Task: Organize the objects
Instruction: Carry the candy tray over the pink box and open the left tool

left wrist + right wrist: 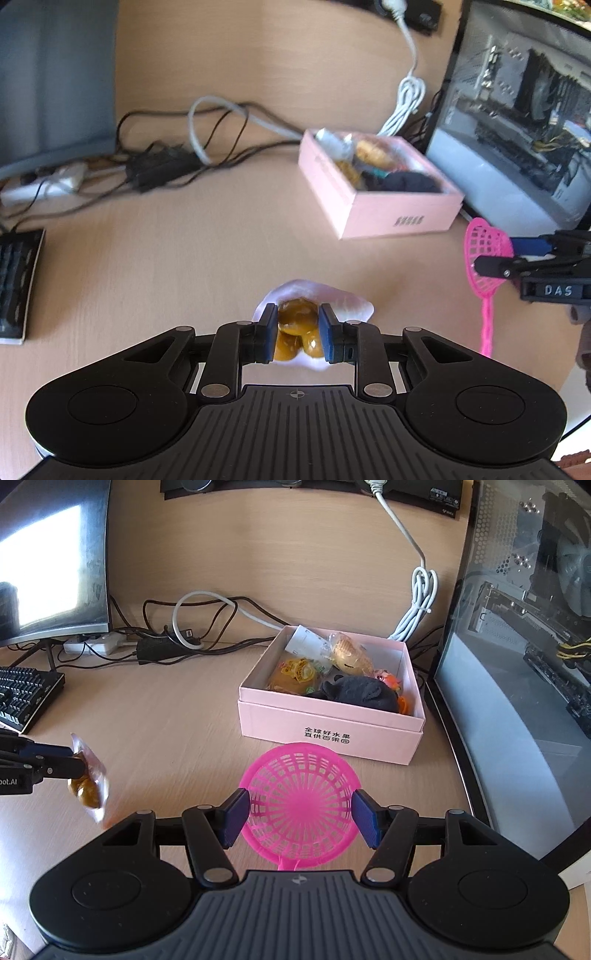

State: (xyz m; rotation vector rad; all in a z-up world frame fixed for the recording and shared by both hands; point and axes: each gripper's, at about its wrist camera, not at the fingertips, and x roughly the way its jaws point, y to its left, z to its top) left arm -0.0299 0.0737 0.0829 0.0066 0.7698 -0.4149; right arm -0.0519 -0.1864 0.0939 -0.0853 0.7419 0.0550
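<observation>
My left gripper [298,325] is shut on a clear packet of amber-brown sweets [295,314], held a little above the wooden desk [184,258]. In the right wrist view that packet [90,790] hangs from the left gripper [79,762] at the left edge. My right gripper [301,814] is shut on the round bowl of a pink plastic strainer [299,794], one pad on each side of its rim. From the left wrist view, the strainer [484,236] hangs handle-down in the right gripper [496,254]. Beyond it stands an open pink box [328,734] holding snacks, a dark cloth and small toys.
A glass-sided computer case [517,664] stands right of the pink box [380,210]. A monitor [51,561] and a black keyboard [22,694] are at the left. A power strip [99,644] and tangled cables [207,627] lie along the back.
</observation>
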